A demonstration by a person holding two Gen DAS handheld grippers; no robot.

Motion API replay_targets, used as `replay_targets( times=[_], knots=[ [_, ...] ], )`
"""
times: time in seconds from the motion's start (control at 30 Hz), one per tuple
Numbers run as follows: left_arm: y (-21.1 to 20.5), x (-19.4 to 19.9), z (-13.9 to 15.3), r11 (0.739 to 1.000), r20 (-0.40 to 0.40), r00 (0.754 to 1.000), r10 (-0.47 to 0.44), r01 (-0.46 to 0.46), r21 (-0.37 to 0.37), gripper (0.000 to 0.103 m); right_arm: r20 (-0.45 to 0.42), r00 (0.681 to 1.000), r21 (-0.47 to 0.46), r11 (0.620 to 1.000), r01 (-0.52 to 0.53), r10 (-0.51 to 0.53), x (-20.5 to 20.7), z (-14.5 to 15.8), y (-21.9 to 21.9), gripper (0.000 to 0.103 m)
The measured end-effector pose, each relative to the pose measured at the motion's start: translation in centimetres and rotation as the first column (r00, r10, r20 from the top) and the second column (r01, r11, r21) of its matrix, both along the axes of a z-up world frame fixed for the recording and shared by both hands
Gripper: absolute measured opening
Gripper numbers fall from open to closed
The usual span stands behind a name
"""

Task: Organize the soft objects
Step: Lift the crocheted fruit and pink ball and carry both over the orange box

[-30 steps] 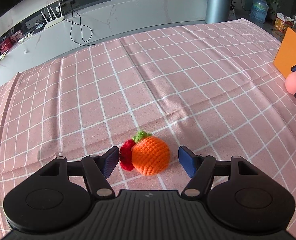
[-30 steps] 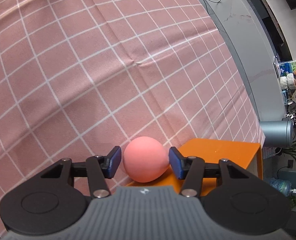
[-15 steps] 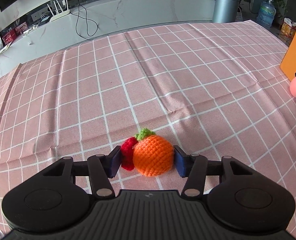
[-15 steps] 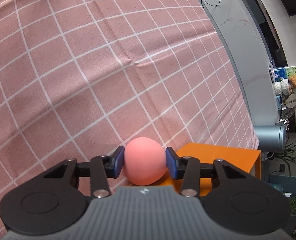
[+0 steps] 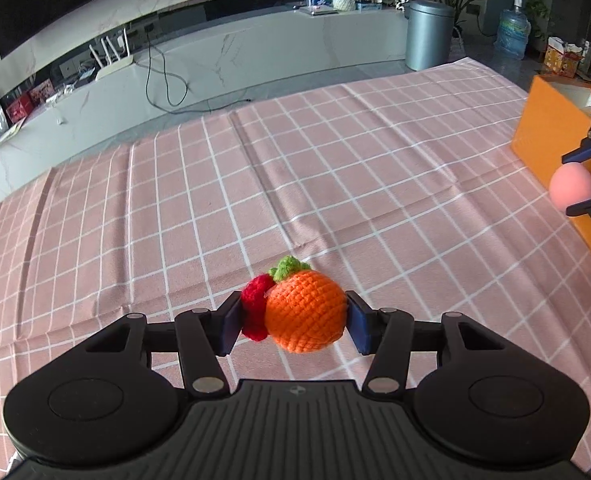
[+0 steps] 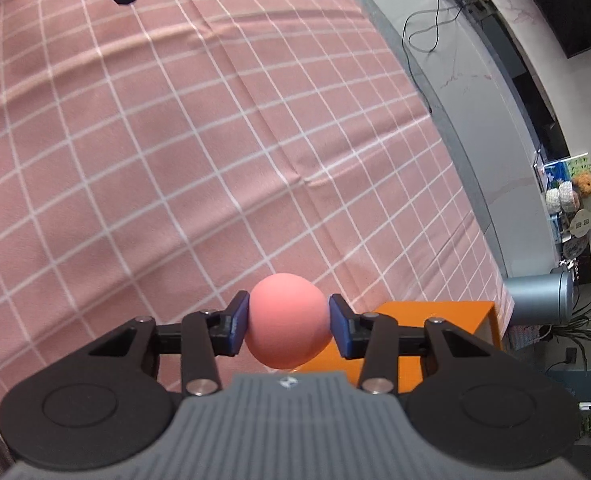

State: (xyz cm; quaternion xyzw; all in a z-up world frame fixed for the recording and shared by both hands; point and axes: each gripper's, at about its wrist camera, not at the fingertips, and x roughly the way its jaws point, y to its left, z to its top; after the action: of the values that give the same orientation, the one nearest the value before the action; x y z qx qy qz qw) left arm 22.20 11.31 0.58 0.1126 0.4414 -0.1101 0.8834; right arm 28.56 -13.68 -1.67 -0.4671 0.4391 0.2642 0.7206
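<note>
The left gripper point(image 5: 293, 322) clamps the crocheted orange point(image 5: 304, 311) clear of the checked cloth point(image 5: 215, 200). The right gripper point(image 6: 288, 324) squeezes the pink ball point(image 6: 286, 320) just beside the orange box point(image 5: 555, 136) at the cloth's right edge — probably the bin for both.

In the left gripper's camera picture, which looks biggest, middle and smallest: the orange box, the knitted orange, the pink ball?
1. Orange box, though the picture's edge cuts it off.
2. Knitted orange, but it's nearest the camera.
3. Pink ball, farther away.
</note>
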Motion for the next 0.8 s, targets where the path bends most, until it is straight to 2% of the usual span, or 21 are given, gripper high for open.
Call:
replay_targets(
  times=[0.2,0.47,0.6,0.8],
  knots=[
    [-2.3,-2.7,3.2,0.998,0.056,0.997,-0.058,0.057,0.010,0.061,0.053,0.999,0.063,0.998,-0.014,0.010,-3.4,3.6,-0.8,0.042],
    [-7.3,-5.9,7.5,0.982,0.138,0.975,-0.172,0.181,-0.055,0.061,0.124,0.992,0.158,0.987,0.006,-0.026,-8.3,8.8,-4.3,0.042],
    [-11.3,-7.1,9.3,0.955,0.186,0.946,-0.264,0.284,-0.086,0.061,0.158,0.984,0.215,0.975,0.053,-0.088,-10.1,11.2,-7.3,0.042],
    [-18.8,-7.6,10.1,0.893,0.215,0.881,-0.421,0.444,-0.071,0.061,0.197,0.958,0.261,0.953,0.153,-0.208,-11.6,12.8,-13.2,0.042]
  ],
)
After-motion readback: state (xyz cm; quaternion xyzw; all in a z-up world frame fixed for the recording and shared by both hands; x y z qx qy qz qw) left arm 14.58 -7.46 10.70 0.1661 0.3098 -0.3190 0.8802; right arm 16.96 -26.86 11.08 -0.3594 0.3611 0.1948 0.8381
